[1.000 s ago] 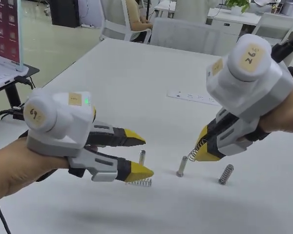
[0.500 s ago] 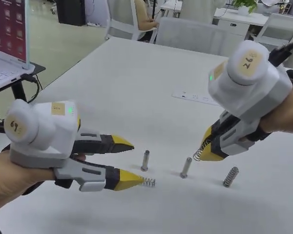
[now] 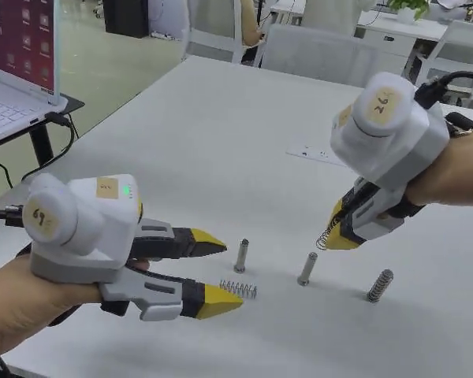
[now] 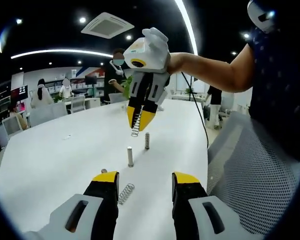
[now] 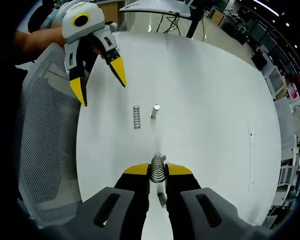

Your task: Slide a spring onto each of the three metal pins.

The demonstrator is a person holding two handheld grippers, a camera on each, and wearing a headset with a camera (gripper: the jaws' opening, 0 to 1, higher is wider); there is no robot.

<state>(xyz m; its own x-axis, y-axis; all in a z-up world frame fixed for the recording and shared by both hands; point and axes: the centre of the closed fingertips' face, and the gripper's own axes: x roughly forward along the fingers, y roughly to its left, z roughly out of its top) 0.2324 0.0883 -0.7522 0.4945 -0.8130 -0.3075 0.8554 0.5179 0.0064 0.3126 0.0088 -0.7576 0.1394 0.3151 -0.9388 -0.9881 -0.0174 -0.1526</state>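
My left gripper (image 3: 230,274) hovers open at the lower left, its tips just short of a loose spring (image 3: 238,288) that lies flat on the white table (image 3: 197,142). A bare pin (image 3: 241,255) stands just behind that spring, and a second bare pin (image 3: 307,268) stands to its right. Further right, another pin (image 3: 380,285) wears a spring. My right gripper (image 3: 339,234) is shut on a spring (image 3: 326,235), held tilted above and right of the second pin. In the right gripper view the held spring (image 5: 158,169) sticks out between the jaws. In the left gripper view the loose spring (image 4: 125,193) lies between my jaws.
A white power strip (image 3: 315,153) lies flat behind the pins. An open laptop (image 3: 12,71) sits on a stand off the table's left edge. Chairs (image 3: 315,55) and seated people are at the far end. A mesh chair (image 4: 240,165) stands close to my side.
My left gripper has drawn back from over the loose spring, which now lies uncovered by its tips. The right gripper has lifted slightly, still shut on its spring. The head camera has shifted.
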